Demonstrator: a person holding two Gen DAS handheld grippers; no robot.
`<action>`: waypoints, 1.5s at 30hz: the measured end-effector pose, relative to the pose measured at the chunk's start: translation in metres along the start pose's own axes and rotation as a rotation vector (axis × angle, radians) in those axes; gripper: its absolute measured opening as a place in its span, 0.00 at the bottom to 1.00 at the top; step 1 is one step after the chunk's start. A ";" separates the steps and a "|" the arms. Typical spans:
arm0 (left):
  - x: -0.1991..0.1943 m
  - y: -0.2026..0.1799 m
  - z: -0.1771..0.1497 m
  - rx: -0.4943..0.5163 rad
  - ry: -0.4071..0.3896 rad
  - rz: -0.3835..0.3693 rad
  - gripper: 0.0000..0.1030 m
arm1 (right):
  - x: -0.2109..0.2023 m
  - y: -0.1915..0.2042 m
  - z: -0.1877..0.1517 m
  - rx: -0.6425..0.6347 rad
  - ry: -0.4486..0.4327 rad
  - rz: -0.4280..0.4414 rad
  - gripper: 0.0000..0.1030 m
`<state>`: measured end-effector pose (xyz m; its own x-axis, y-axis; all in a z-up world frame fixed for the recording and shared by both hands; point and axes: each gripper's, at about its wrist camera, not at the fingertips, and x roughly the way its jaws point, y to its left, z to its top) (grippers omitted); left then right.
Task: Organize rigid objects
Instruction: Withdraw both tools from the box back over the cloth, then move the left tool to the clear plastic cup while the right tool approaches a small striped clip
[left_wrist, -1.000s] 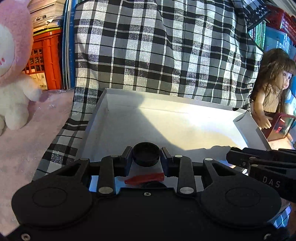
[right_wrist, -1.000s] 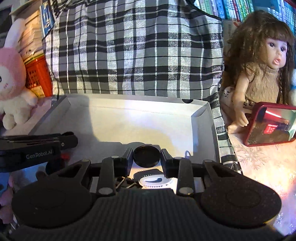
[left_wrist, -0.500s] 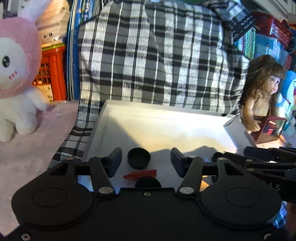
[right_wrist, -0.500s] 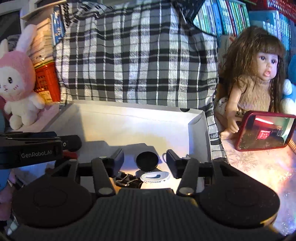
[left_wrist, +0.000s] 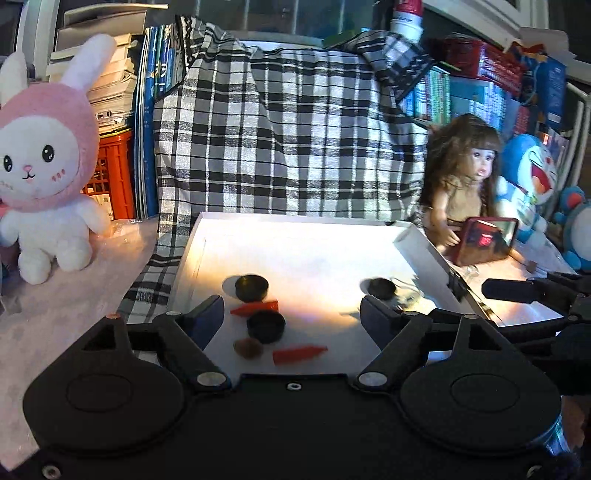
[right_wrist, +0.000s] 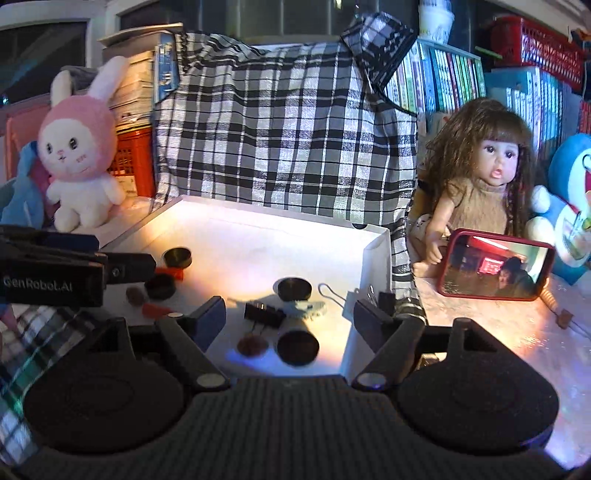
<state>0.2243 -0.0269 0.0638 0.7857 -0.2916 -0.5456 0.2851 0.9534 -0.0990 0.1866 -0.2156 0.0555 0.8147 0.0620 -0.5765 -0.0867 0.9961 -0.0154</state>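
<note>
A white shallow box lies on plaid cloth and holds small items. On its left side are a black cap, a second black cap, two red wedges and a brown nut. On its right side are a black cap, a black binder clip, a dark cylinder and a brown nut. My left gripper is open and empty above the box. My right gripper is open and empty too.
A pink rabbit plush sits at the left. A doll with a red-framed mirror sits at the right, beside a blue plush. Books and a red crate stand behind.
Both grippers opened, each letting go of a black cap into the box. Both then pulled back and up, so more of the box shows.
</note>
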 end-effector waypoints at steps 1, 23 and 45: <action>-0.005 -0.002 -0.004 0.006 -0.003 -0.002 0.78 | -0.006 0.001 -0.004 -0.011 -0.009 0.000 0.84; -0.084 -0.044 -0.076 0.054 -0.037 0.004 0.82 | -0.102 0.020 -0.087 -0.144 -0.132 0.012 0.88; -0.156 -0.060 -0.145 0.030 -0.113 0.023 0.82 | -0.148 0.023 -0.137 -0.136 -0.142 0.085 0.88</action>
<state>0.0054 -0.0275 0.0342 0.8488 -0.2781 -0.4496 0.2810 0.9577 -0.0619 -0.0144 -0.2103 0.0289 0.8731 0.1632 -0.4595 -0.2272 0.9699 -0.0872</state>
